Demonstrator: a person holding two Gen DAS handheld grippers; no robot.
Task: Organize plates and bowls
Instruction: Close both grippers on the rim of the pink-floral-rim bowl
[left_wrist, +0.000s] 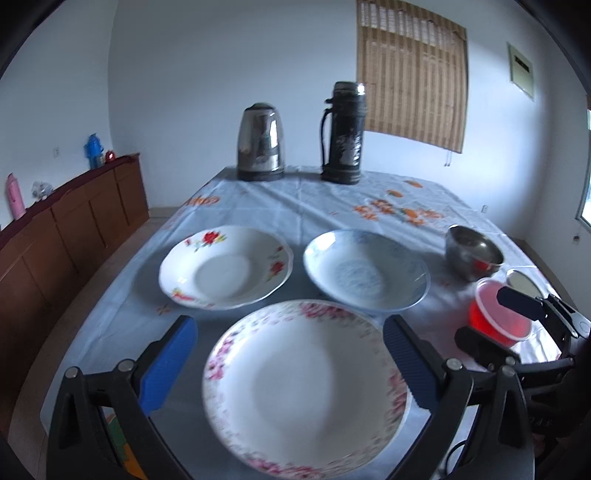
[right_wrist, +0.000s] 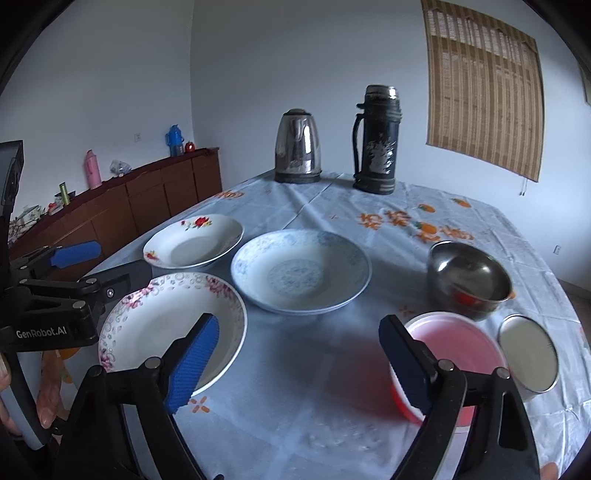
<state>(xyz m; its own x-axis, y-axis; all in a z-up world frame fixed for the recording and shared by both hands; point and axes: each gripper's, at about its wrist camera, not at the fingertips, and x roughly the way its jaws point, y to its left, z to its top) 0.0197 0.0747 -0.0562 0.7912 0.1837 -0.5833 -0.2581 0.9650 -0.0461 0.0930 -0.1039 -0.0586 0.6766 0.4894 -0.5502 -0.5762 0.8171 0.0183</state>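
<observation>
A pink-flowered plate lies on the tablecloth right under my left gripper. Its blue pads stand wide on either side of the plate without touching it, so it is open. Behind the plate sit a red-flowered plate and a blue-patterned plate. My right gripper is open with only tablecloth between its pads. A red plastic bowl sits just behind its right finger. A steel bowl stands further back on the right.
A small steel cup stands beside the red bowl near the table's right edge. A kettle and a dark thermos stand at the far end. A wooden sideboard runs along the left wall. A person's hand holds the left gripper.
</observation>
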